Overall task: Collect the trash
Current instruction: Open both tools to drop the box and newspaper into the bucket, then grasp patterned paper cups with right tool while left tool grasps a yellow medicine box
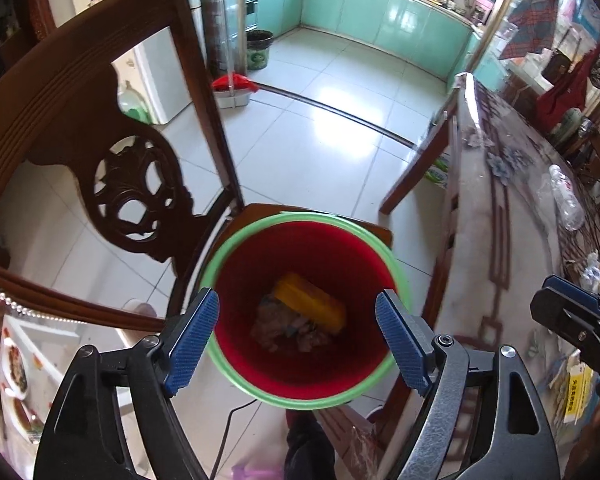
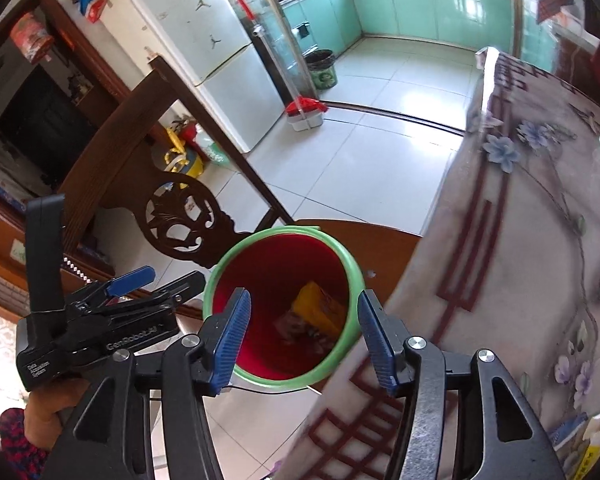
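Note:
A red trash bin with a green rim (image 1: pixel 236 236) stands on a wooden chair seat, directly below my left gripper (image 1: pixel 300 340), which is open and empty. Inside the bin lie a yellow packet (image 1: pixel 312 300) and crumpled wrappers (image 1: pixel 284 328). In the right wrist view the same bin's rim (image 2: pixel 352 272) lies below my right gripper (image 2: pixel 304 336), also open and empty, with the yellow packet (image 2: pixel 318 310) in it. The left gripper's body (image 2: pixel 100 320) shows at the left of that view, and the right gripper (image 1: pixel 572 316) at the right edge of the left wrist view.
A carved wooden chair back (image 1: pixel 132 184) rises left of the bin. A table with a floral cloth (image 2: pixel 520 240) is on the right, bearing a clear plastic bottle (image 1: pixel 566 196) and papers (image 1: pixel 576 392). A fridge (image 2: pixel 220 48), a mop (image 1: pixel 232 84) and a dark bin (image 1: pixel 258 50) stand farther off.

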Available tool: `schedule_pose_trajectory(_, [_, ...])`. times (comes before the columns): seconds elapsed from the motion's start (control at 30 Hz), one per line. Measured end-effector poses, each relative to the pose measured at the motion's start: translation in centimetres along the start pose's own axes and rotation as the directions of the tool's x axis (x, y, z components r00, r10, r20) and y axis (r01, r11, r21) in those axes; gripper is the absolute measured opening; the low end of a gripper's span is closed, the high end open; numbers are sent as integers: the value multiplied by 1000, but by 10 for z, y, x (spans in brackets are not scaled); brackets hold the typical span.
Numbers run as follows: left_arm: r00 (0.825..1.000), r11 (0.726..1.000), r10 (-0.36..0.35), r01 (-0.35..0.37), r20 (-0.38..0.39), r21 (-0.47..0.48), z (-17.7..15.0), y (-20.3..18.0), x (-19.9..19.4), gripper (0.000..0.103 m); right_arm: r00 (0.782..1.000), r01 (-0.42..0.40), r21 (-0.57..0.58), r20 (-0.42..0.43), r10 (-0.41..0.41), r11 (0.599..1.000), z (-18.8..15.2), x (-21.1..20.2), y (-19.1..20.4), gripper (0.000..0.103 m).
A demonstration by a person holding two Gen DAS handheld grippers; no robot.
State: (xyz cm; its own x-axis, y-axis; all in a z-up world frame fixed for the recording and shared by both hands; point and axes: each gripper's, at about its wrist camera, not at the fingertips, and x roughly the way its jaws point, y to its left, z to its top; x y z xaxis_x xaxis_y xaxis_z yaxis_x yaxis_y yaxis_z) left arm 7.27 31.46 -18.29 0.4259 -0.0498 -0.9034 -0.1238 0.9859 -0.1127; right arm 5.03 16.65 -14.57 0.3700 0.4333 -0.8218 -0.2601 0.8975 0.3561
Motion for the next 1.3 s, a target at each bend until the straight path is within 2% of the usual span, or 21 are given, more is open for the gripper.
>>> schedule_pose_trajectory(0.17, [999, 993, -51, 50, 7, 109, -2, -45, -8, 81, 995, 85, 64, 49, -88, 994, -16, -38, -48, 55])
schedule_pose_trajectory(0.3, [994, 973, -112, 107, 12, 205, -5, -91, -15, 81, 977, 184, 156, 77, -198, 970, -39, -81, -106, 55])
schedule_pose_trajectory(0.43, [980, 937, -201, 194, -5, 292, -18, -143, -25, 82, 946, 274, 296, 86, -311, 915, -74, -135, -179, 57])
schedule_pose_trajectory(0.5, [968, 916, -248, 244, -27, 320, -29, -175, -30, 83, 925, 317, 377, 80, -371, 870, -93, -162, -219, 61])
schedule_pose_trajectory(0.57, [950, 888, -303, 311, -77, 339, -46, -211, -34, 84, 912, 336, 446, 65, -405, 830, -111, -182, -251, 63])
schedule_pose_trajectory(0.6, [935, 870, -335, 355, -118, 341, -56, -231, -34, 84, 908, 342, 492, 44, -416, 800, -123, -191, -273, 63])
schedule_pose_trajectory(0.7, [891, 818, -384, 449, -242, 360, -92, -289, -31, 85, 913, 332, 586, 0, -409, 739, -145, -200, -316, 64])
schedule_pose_trajectory(0.73, [886, 802, -374, 458, -276, 384, -106, -309, -29, 85, 923, 313, 618, -20, -383, 721, -153, -198, -332, 64])
schedule_pose_trajectory(0.83, [882, 772, -322, 454, -343, 445, -142, -350, -27, 85, 954, 252, 684, -54, -296, 685, -167, -186, -365, 64])
schedule_pose_trajectory(0.93, [875, 776, -308, 459, -375, 433, -161, -371, -27, 85, 978, 183, 727, -68, -197, 662, -183, -170, -389, 64])
schedule_pose_trajectory(1.0, [870, 783, -305, 461, -387, 418, -168, -379, -28, 85, 989, 130, 738, -51, -138, 662, -187, -161, -399, 61])
schedule_pose_trajectory(1.03, [871, 786, -302, 457, -387, 417, -169, -383, -27, 85, 992, 113, 737, -42, -121, 666, -188, -160, -400, 39])
schedule_pose_trajectory(1.07, [875, 790, -295, 450, -384, 418, -170, -388, -26, 85, 994, 91, 734, -28, -104, 673, -190, -157, -405, 29])
schedule_pose_trajectory(1.2, [877, 805, -282, 437, -390, 402, -174, -404, -18, 85, 990, 77, 681, 31, -134, 728, -183, -179, -403, 26])
schedule_pose_trajectory(1.3, [869, 811, -283, 443, -405, 383, -176, -415, -12, 85, 980, 56, 667, 105, -169, 742, -183, -212, -411, 26])
